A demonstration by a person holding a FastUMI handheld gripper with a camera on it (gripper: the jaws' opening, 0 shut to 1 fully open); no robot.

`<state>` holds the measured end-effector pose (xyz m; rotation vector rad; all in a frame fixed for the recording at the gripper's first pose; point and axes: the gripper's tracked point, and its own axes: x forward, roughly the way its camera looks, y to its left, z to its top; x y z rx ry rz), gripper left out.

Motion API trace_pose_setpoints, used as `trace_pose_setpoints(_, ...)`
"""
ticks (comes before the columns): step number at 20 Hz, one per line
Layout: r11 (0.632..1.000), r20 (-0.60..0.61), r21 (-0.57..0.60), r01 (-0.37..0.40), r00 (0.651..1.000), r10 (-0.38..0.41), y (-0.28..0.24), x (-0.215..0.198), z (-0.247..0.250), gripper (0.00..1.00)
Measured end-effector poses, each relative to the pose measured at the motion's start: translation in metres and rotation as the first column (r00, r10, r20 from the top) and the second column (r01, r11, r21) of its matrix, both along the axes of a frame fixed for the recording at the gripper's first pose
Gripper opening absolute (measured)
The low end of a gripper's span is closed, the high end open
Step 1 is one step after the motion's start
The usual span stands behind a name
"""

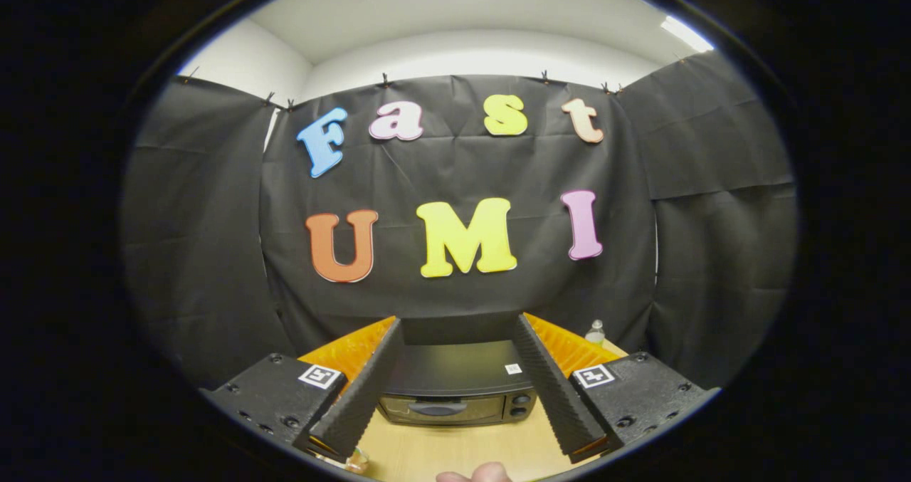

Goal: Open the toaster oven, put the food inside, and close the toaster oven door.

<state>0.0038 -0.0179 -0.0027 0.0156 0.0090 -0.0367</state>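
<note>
Gripper view: fingers (455,386) spread wide, empty, facing the closed toaster oven (455,386); lower squarely toward its door handle (437,409).

A black toaster oven (455,386) is sitting on a light wooden table (455,450), black cloth walls (192,254) hanging behind, white ceiling (462,19) showing above.

Oven (455,382) w/ smooth, semi-gloss dark metal top & glossy glass door, on matt light wood-look table (455,450); ahead of oven, gripper (459,329) fingers spread wide, pads (548,382) ribbed & matt; behind oven, wall (455,176) of matt creased cloth.
</note>
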Motion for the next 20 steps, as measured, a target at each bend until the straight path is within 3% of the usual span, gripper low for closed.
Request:
trace_pose_setpoints(8, 0.999, -0.054, 0.047, -0.017, 0.998, 0.019, 0.005, 0.017, -0.023, 1.0)
trace_pose_setpoints(20, 0.996, -0.208, 0.068, -0.064, 0.975, 0.077, 0.02, 0.073, -0.101, 1.0)
